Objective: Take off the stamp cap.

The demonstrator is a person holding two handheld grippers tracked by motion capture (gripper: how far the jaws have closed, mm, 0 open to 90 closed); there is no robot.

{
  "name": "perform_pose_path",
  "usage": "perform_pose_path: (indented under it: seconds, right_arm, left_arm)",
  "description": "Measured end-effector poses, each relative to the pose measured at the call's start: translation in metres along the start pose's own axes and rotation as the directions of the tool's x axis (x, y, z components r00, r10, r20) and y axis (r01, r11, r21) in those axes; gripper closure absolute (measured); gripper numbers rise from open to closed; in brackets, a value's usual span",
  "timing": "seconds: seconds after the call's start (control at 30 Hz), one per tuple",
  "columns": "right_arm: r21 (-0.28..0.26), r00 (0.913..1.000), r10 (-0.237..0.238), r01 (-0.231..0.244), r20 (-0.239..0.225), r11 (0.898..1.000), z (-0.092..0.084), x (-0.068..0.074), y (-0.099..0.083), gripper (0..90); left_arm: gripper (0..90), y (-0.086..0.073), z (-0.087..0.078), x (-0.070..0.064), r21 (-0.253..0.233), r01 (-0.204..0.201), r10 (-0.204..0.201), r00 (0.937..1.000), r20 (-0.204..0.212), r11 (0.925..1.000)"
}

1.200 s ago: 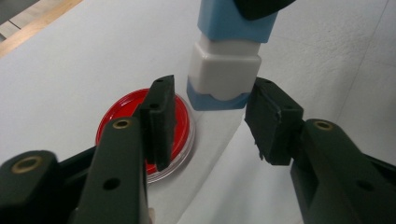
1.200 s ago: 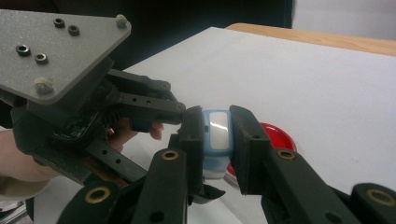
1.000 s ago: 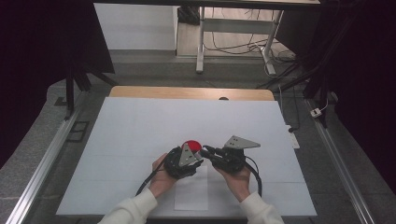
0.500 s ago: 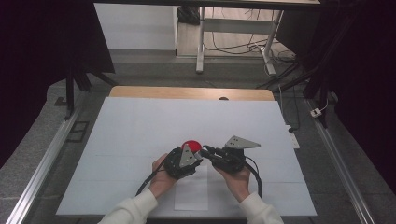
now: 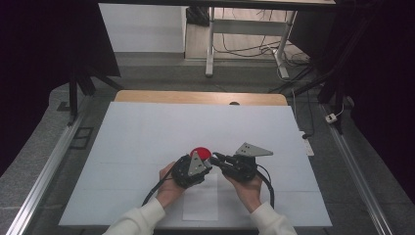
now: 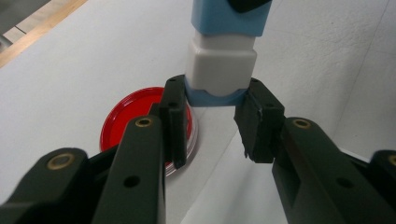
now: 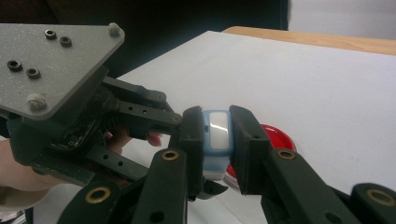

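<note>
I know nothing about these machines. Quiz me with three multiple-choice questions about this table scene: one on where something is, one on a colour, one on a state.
1. Where does the round red plastic lid lie?
A. on the white table sheet
B. on the floor
C. in a hand

2. What colours is the small block between the tongs?
A. green and black
B. light blue and white
C. all red

3. How do the right tongs stand?
A. wide open, empty
B. shut on the block
C. lying flat on the table

Answers: 1 A, the lid rests flat on the sheet. 2 B, blue and white bands show. 3 B, both pads press the block's sides.
</note>
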State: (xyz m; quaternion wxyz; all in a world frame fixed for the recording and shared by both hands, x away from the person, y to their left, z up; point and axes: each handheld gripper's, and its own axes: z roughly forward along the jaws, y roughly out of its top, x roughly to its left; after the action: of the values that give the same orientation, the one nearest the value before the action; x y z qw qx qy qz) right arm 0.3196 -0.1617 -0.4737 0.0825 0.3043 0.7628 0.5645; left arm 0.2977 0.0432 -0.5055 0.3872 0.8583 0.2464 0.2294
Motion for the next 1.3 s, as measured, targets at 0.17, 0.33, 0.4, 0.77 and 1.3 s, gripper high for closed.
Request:
perform_pose_path:
  seconds: [0.17, 0.33, 0.4, 0.77, 1.3]
  right_arm:
    - [0.0, 1.0, -0.002, 0.002, 0.004, 1.0, 0.0004, 0.0005, -0.0008, 75.4]
    - [-0.014, 0.9999, 0.011, -0.011, 0.001, 1.0, -0.0003, -0.0003, -0.0006, 75.4]
    - [-0.017, 0.9999, 0.015, -0.015, -0.002, 1.0, -0.0006, -0.0006, -0.0006, 75.4]
    - [-0.003, 0.9999, 0.001, -0.001, 0.013, 1.0, 0.0011, 0.0015, -0.0012, 75.4]
    - [0.003, 0.9997, 0.005, -0.005, 0.026, 1.0, 0.0022, 0.0025, -0.0022, 75.4]
  left_arm:
    - [64.9, -0.0006, -0.0002, -0.0007, 0.0, -0.003, 0.003, 1.0, -0.009, 1.0]
    - [65.1, -0.001, -0.0025, -0.0016, -0.018, -0.017, 0.016, 0.9991, -0.04, 0.9997]
    - [65.1, -0.0012, -0.0026, -0.0018, -0.019, -0.019, 0.018, 0.9989, -0.043, 0.9996]
    - [65.6, -0.0026, -0.0004, -0.0024, -0.004, -0.025, 0.025, 0.9993, -0.029, 0.9997]
    - [65.8, -0.0042, 0.0008, -0.0029, 0.003, -0.018, 0.018, 0.9995, -0.026, 0.9998]
